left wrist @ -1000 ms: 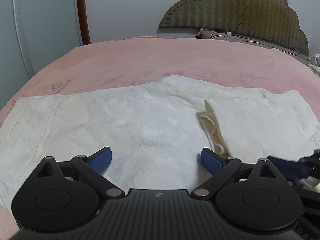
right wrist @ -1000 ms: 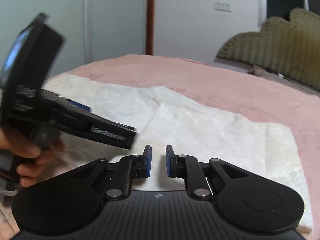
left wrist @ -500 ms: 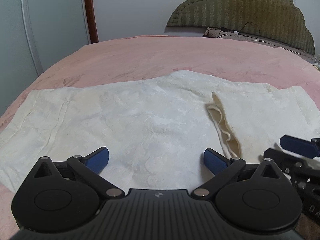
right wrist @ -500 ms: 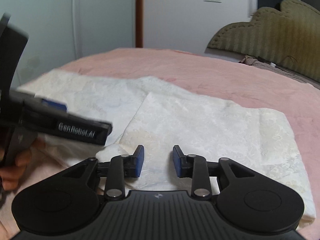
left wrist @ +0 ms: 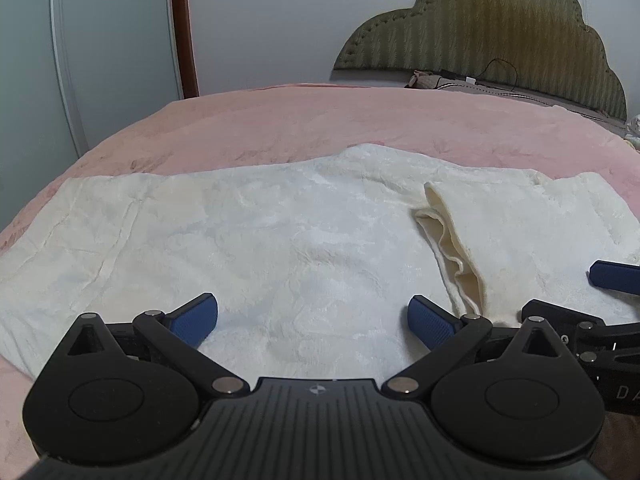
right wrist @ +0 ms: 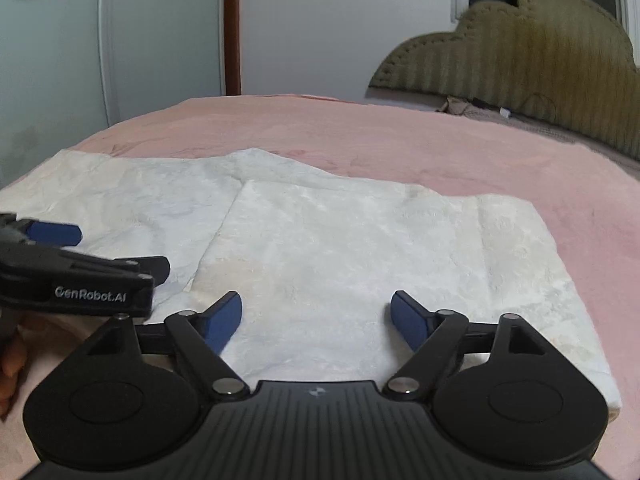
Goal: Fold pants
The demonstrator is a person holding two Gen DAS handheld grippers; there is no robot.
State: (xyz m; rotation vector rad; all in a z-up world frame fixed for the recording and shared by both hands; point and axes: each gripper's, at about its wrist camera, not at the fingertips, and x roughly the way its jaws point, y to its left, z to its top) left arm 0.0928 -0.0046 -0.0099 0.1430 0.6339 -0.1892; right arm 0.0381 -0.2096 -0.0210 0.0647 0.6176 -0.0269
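Note:
White textured pants (left wrist: pixel 280 232) lie flat across a pink bed; their right end is folded back over itself, with the folded edge (left wrist: pixel 452 240) showing layered hems. In the right wrist view the folded flap (right wrist: pixel 380 248) lies on top of the rest. My left gripper (left wrist: pixel 314 322) is open and empty, just above the near edge of the pants. My right gripper (right wrist: pixel 316 316) is open and empty over the folded flap. The right gripper shows at the right edge of the left wrist view (left wrist: pixel 592 312); the left gripper shows at the left of the right wrist view (right wrist: pixel 80 272).
The pink bedspread (left wrist: pixel 320 128) extends behind the pants. An olive padded headboard (left wrist: pixel 500 40) stands at the back right, with cables and small items (left wrist: pixel 460 78) at its foot. A pale wardrobe door (left wrist: pixel 100 60) and a brown post stand at the left.
My right gripper has opened from nearly shut to wide and pulled back off the folded flap. The left gripper stayed open and drew back slightly.

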